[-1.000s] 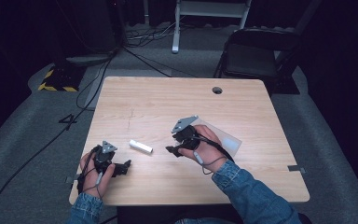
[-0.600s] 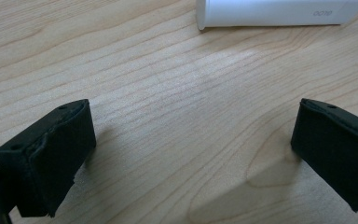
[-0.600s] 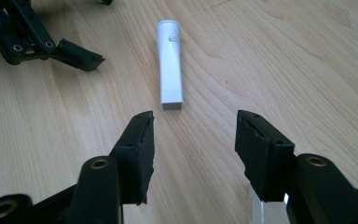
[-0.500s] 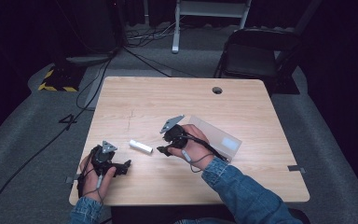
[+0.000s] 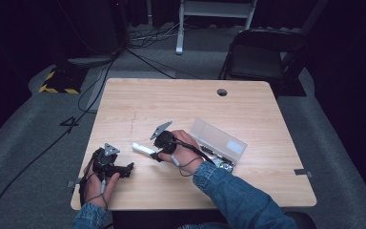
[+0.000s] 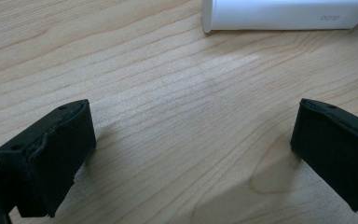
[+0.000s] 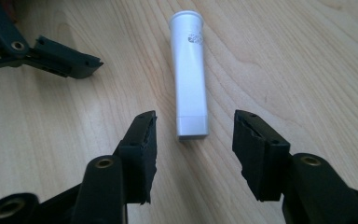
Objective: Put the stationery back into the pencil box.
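Because the white tube (image 7: 190, 74) lies flat on the worktop (image 5: 267, 114), the right gripper (image 7: 193, 135) straddles its near end, jaws apart after narrowing, while the left gripper (image 6: 191, 140) rests spread, holding nothing.

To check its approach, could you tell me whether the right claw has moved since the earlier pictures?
Yes: the right claw has moved left, away from the clear case, toward the white tube.

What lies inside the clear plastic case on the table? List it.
The clear plastic case lies open beside the right hand. Small dark and metallic items show along its near edge, too small to identify. The hand and sleeve cover part of it.
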